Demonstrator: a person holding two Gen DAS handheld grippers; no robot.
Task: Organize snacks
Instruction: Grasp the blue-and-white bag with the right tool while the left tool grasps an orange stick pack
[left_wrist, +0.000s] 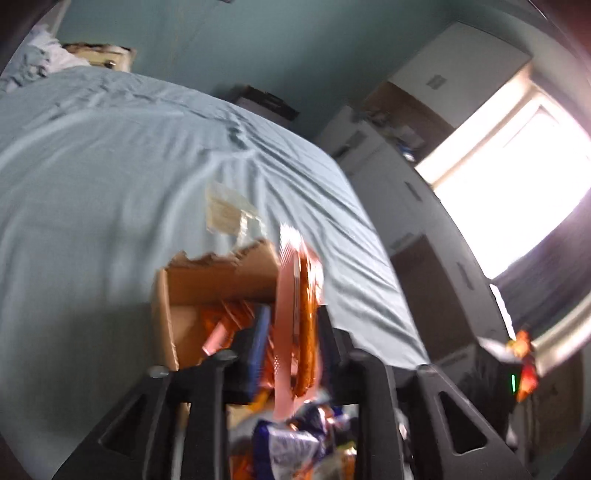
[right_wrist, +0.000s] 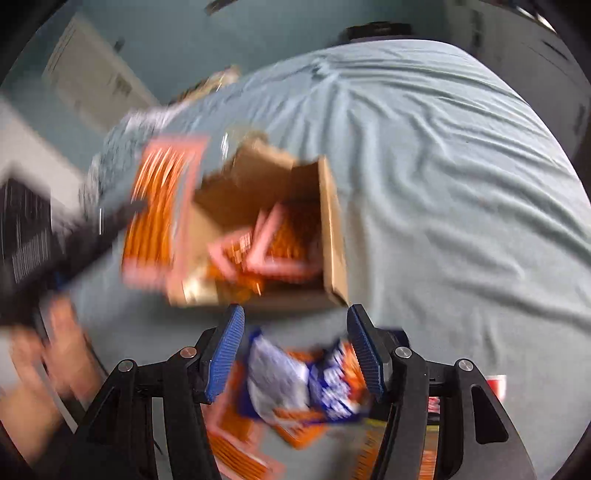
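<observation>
Right hand-held gripper: my jaws stand apart, nothing pressed between the blue pads; I hang over a loose heap at the near edge of the bed.
Heap below it: a crumpled blue-and-white packet lies on orange-and-pink packets, just beside the jaws but not touched as far as I can tell.
Left hand-held gripper: an orange packet stands on edge between my jaws. Blur hides whether the pads still press it; I read the jaws as parted and the packet as loose.
Cardboard box: open, top edge torn, sitting on the bed sheet just beyond the heap.
Box contents: several orange-and-pink packets lying crosswise, one over another, towards the right wall; I cannot count them through the blur.
Beyond the box: a pale clear wrapper lies on the sheet, apart from the rest.
Risk, left side: in the right wrist view the orange packet hangs over the box's left rim, not squarely above the opening. If it is let go there, I judge it could catch the rim and slide onto the sheet.
Risk, right side: the heap is slippery and stacked; closing on the top packet may pinch two, or push it off the bed's edge.
Risk, box: the soft bed may let it tip if knocked.
</observation>
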